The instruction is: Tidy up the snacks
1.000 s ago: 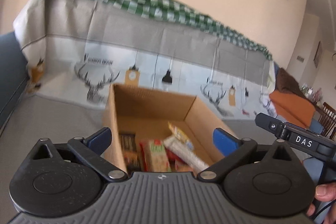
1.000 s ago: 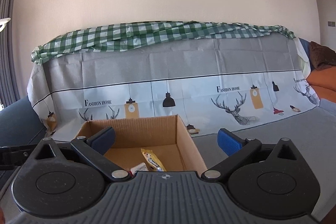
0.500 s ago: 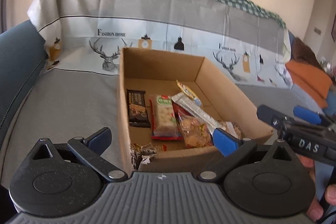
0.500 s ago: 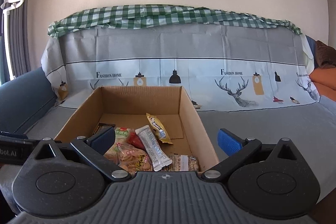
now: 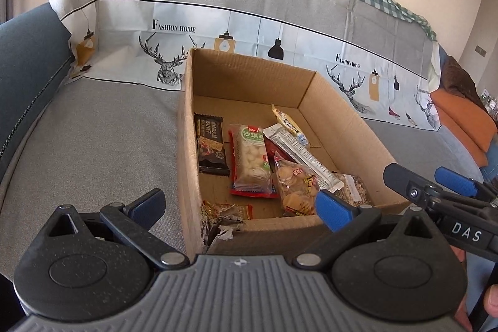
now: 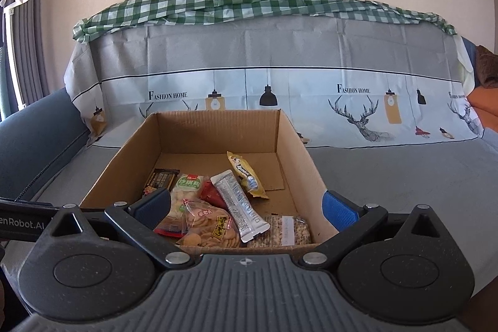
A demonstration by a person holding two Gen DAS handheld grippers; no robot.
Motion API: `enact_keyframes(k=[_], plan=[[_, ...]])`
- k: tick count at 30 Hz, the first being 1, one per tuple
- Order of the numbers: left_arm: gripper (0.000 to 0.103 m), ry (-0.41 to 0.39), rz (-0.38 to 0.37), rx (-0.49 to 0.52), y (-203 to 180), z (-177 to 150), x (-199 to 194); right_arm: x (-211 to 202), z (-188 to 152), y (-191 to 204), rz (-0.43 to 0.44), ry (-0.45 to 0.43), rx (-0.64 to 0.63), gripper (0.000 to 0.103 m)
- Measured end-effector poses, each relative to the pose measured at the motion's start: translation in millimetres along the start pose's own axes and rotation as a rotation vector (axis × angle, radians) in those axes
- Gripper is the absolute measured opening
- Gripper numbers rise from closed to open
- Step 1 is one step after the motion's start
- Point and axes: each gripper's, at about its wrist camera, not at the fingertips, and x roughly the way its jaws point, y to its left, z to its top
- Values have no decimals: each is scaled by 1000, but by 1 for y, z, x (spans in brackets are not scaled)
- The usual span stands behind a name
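An open cardboard box (image 5: 246, 77) (image 6: 214, 129) sits on a grey sofa seat and holds several snack packets. Inside are a black bar (image 5: 211, 147) (image 6: 162, 179), a green-and-red rice cracker pack (image 5: 252, 159) (image 6: 186, 187), a clear bag of round crackers (image 5: 294, 184) (image 6: 207, 227), a silver stick pack (image 5: 303, 156) (image 6: 238, 206), a yellow packet (image 5: 288, 123) (image 6: 246, 175) and a nut bar (image 6: 284, 231). My left gripper (image 5: 239, 201) is open and empty above the box's near left corner. My right gripper (image 6: 246, 204) is open and empty above the near edge; it also shows in the left wrist view (image 5: 435, 192).
A torn wrapper (image 5: 224, 217) lies in the box's near left corner. The sofa back is draped with a deer-print cover (image 6: 358, 114) and a green checked cloth (image 6: 249, 5). A blue armrest (image 5: 28, 52) is at the left, an orange cushion (image 5: 460, 120) at the right.
Both grippers have tilted down and moved in over the box, so the snacks inside now show. Both stay open and empty.
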Motion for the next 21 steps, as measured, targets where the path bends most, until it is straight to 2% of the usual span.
enact_keyframes(k=[21], plan=[[103,7,-1,3,-1,-1,1,2,1,-3,0,5,1,102]])
